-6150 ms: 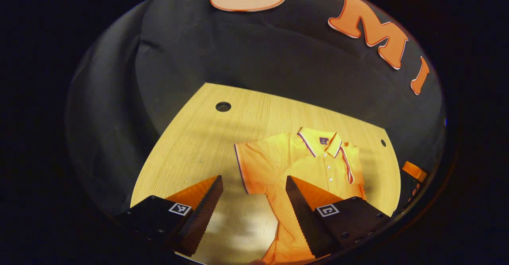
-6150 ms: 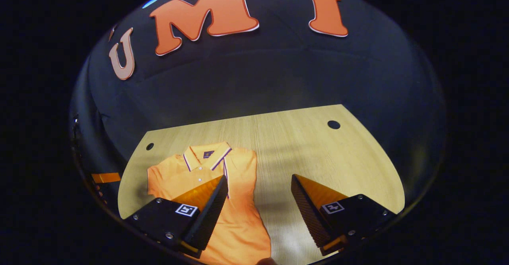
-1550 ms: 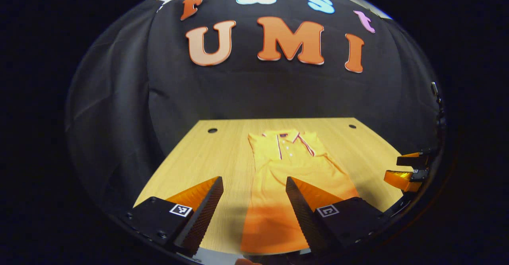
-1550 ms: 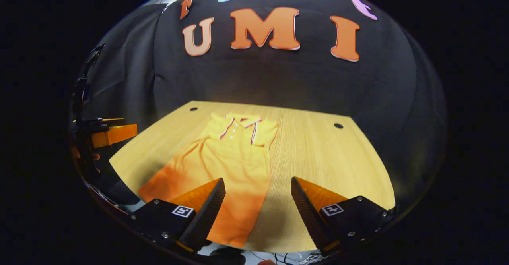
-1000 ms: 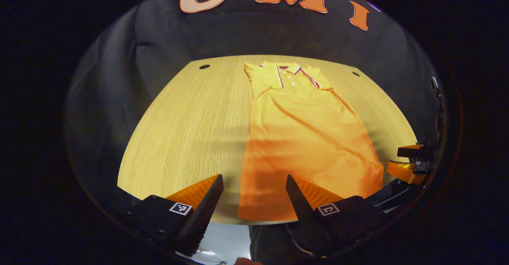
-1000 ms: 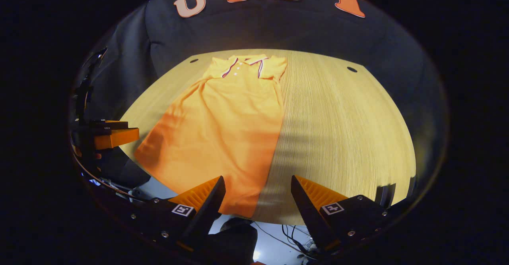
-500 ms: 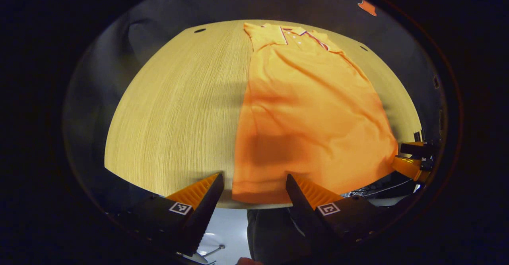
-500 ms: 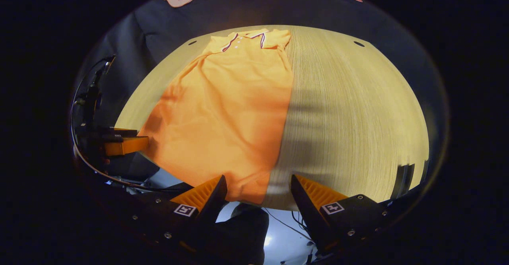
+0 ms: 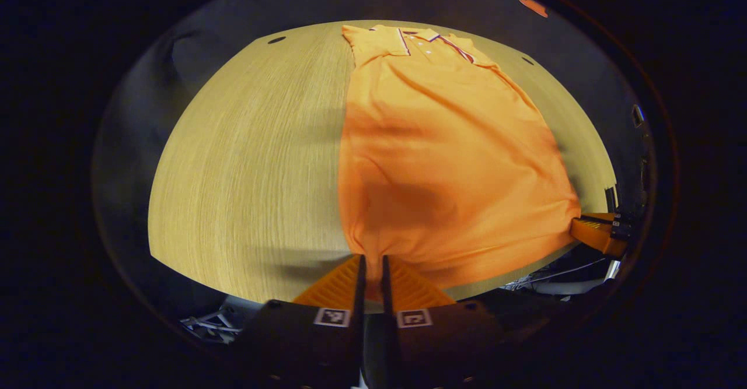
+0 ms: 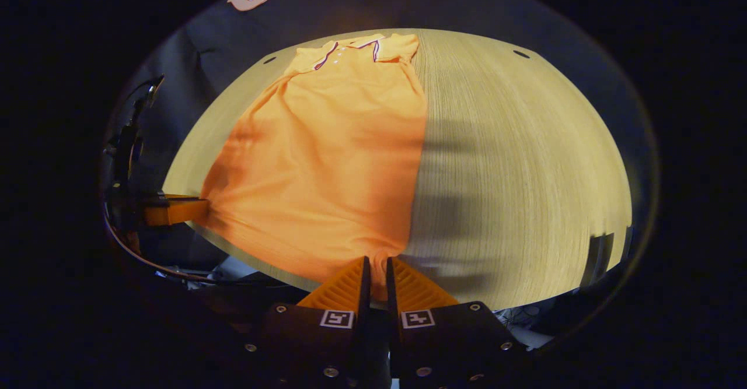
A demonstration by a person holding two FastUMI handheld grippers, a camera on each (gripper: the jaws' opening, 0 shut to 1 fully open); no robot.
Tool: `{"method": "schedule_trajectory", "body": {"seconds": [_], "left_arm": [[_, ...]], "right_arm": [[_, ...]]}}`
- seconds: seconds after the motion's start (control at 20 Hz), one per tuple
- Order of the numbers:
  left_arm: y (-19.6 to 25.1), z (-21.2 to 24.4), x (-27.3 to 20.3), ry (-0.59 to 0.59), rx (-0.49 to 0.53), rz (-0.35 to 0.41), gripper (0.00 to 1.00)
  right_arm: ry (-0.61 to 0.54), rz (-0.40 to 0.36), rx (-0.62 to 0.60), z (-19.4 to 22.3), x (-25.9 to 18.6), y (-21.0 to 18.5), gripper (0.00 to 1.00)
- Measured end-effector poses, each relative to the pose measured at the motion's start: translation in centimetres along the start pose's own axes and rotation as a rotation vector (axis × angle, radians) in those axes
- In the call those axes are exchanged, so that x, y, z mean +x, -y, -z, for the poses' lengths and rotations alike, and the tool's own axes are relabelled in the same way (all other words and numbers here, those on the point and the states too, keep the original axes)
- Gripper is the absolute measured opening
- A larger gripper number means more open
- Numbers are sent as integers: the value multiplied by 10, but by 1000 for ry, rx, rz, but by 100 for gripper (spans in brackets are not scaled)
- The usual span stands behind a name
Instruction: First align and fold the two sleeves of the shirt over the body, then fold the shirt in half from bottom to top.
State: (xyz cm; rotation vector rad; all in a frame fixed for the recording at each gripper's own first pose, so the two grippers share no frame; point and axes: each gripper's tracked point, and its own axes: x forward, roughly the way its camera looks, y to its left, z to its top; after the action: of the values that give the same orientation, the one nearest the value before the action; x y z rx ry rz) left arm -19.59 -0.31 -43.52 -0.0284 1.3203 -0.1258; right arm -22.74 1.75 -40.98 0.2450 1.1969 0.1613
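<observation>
While pinched, shirt (image 9: 443, 144) hem corners.

Your left gripper (image 9: 371, 259) and right gripper (image 10: 377, 260) both sit at bottom centre of their views, fingers pinched together on the shirt (image 9: 443, 161) hem.

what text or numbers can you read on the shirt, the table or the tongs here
Shirt: no readable text; anything at the collar is too small to make out.
Left tongs and right tongs: square marker tags bearing black-and-white patterns, not legible as words or numbers.
Table: plain wood grain, no writing.
</observation>
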Motion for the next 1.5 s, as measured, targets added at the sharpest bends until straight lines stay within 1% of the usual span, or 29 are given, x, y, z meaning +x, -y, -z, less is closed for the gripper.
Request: {"method": "schedule_trajectory", "body": {"seconds": [0.05,0.1,0.15,0.2,0.25,0.4,0.45,0.5,0.55,0.6,0.7,0.75,0.8,0.85,0.9,0.95,1.0,1.05,1.1,1.15,1.2,1.25,1.3,1.35,1.4,1.45,1.5], "left_arm": [[3,-1,-1,1,11,18,9],[3,-6,0,26,-21,26,9],[6,-9,-3,19,-60,51,1],[10,-4,-4,-1,-72,69,1],[8,-12,-7,25,-71,60,1],[3,-35,-21,75,-47,46,1],[3,-44,-24,95,-51,45,2],[1,-51,-28,106,-56,44,1],[0,-54,-30,104,-51,41,2],[-2,-56,-30,103,-40,33,2],[-3,-52,-30,81,-34,36,1],[-1,-52,-33,81,-30,44,1],[1,-53,-36,79,-20,49,1],[0,-53,-38,74,-15,50,1],[0,-54,-40,73,-18,52,1],[0,-55,-40,72,-22,58,1],[-1,-54,-41,68,-26,58,1],[-3,-54,-41,64,-30,57,1],[-4,-52,-40,58,-32,56,1],[-3,-51,-40,53,-29,55,1],[-3,-50,-39,49,-22,55,1],[-2,-50,-38,45,-17,57,1],[-1,-50,-38,46,-14,61,1],[-1,-51,-39,49,-13,62,1],[0,-53,-39,53,-11,61,1],[0,-54,-40,58,-10,64,1],[0,-56,-41,60,-11,69,1]], "right_arm": [[7,-30,36,-1,6,-2,11],[-21,-66,44,1,7,-7,6],[-11,-72,56,-3,4,-7,5],[-3,-101,57,-7,2,-11,6],[19,-109,62,-15,0,-13,5],[148,-142,70,-54,-9,-11,4],[171,-119,54,-62,-10,-5,3],[149,-109,42,-61,-9,0,2],[98,-114,44,-50,-8,-3,2],[83,-108,54,-47,-6,-2,1],[4,-60,51,-26,-7,8,1],[-5,-56,70,-19,-11,6,1],[-16,-66,99,-15,-12,-1,11],[-32,-82,110,-8,-10,-10,24],[-56,-85,99,0,-5,-16,49],[-73,-67,74,5,-1,-18,66],[-34,-42,39,1,0,-20,84],[-10,11,-17,-6,4,-15,88],[-29,53,-60,-2,8,-11,87],[-10,90,-106,-3,9,-11,87],[-38,129,-146,0,6,-12,87],[-33,122,-192,4,8,-18,82],[-18,111,-176,1,6,-21,70],[-18,73,-132,1,8,-25,40],[-49,-40,-114,6,9,-42,11],[-19,-21,-36,-2,18,-32,11],[2,-28,9,-11,0,-25,1]]}}
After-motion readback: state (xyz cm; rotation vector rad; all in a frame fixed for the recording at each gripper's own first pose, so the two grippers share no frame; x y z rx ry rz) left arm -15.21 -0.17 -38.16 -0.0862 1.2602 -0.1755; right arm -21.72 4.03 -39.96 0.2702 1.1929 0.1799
